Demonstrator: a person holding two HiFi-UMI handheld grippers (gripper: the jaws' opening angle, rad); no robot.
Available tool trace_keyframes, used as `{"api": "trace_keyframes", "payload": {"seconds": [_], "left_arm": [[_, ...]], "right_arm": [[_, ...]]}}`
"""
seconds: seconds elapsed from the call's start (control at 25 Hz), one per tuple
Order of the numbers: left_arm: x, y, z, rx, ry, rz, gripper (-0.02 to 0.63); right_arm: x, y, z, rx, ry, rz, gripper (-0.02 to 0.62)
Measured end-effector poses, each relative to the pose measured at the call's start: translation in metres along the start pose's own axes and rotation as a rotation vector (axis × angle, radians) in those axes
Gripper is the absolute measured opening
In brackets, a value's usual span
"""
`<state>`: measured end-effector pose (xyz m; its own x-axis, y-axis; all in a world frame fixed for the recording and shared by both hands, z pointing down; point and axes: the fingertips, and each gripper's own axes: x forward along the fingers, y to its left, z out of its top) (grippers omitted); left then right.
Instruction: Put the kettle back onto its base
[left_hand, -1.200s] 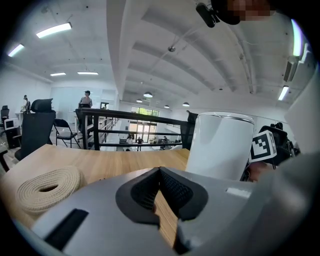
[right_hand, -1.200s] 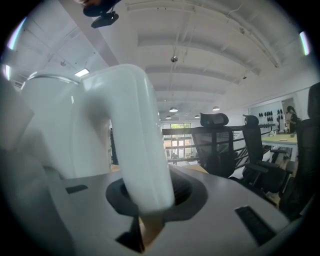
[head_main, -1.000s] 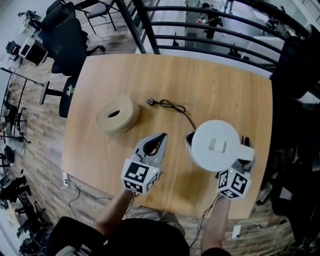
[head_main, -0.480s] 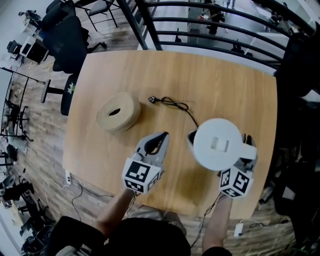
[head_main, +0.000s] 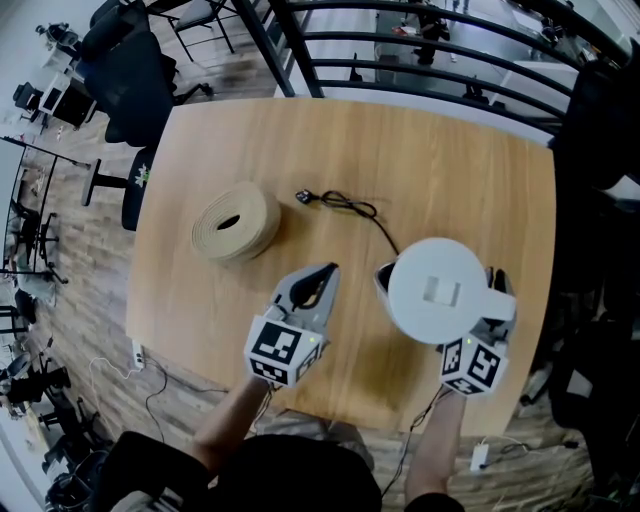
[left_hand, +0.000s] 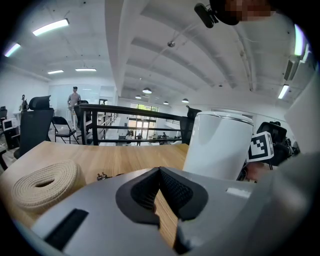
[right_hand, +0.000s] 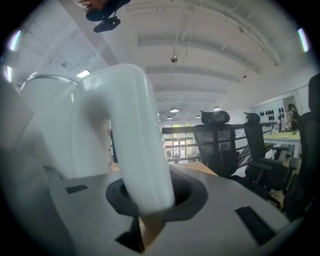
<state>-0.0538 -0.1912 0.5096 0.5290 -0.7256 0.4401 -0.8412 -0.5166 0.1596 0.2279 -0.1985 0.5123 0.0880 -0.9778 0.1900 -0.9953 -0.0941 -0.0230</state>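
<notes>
The white kettle (head_main: 438, 290) is at the table's right front, seen from above with its round lid. My right gripper (head_main: 496, 300) is shut on the kettle's handle (right_hand: 140, 150), which fills the space between its jaws in the right gripper view. A sliver of the base (head_main: 379, 282) peeks out under the kettle's left side, and the black cord (head_main: 350, 210) runs to it. I cannot tell whether the kettle rests on the base. My left gripper (head_main: 322, 275) hovers just left of the kettle (left_hand: 220, 150), shut with nothing in it.
A beige coiled strap roll (head_main: 235, 225) lies on the wooden table (head_main: 450, 170) to the left. The cord's plug (head_main: 302, 198) lies loose mid-table. Black railing (head_main: 420, 70) runs behind the table, and office chairs (head_main: 130, 80) stand at the far left.
</notes>
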Motion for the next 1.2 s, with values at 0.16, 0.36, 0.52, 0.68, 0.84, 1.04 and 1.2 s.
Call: {"api": "trace_keyframes", "payload": {"seconds": [0.16,0.36,0.52,0.68,0.84,1.04,1.2], "left_arm": [[-0.002,-0.003,-0.002,-0.008,0.003,-0.009,0.002],[-0.002,-0.006,-0.006,-0.012,0.007,-0.012,0.002],[-0.004,-0.002,-0.009,-0.012,0.008,-0.003,0.002],[-0.004,-0.002,-0.01,-0.009,0.007,0.003,0.002],[-0.005,-0.006,-0.011,-0.016,0.012,-0.001,0.002],[-0.01,-0.011,-0.014,-0.015,0.012,0.0,0.002],[-0.013,-0.012,-0.015,-0.01,0.007,0.002,0.002]], "right_arm": [[-0.005,-0.001,0.0,-0.003,-0.009,-0.003,0.061],[-0.007,-0.002,-0.006,-0.024,-0.013,0.0,0.063],[-0.008,-0.004,-0.01,-0.006,-0.018,-0.001,0.063],[-0.009,-0.007,-0.015,-0.011,-0.018,0.005,0.061],[-0.012,-0.006,-0.016,-0.024,-0.021,0.007,0.061],[-0.017,-0.007,-0.018,-0.035,-0.024,0.004,0.06],[-0.018,-0.006,-0.018,-0.031,-0.032,0.005,0.061]]}}
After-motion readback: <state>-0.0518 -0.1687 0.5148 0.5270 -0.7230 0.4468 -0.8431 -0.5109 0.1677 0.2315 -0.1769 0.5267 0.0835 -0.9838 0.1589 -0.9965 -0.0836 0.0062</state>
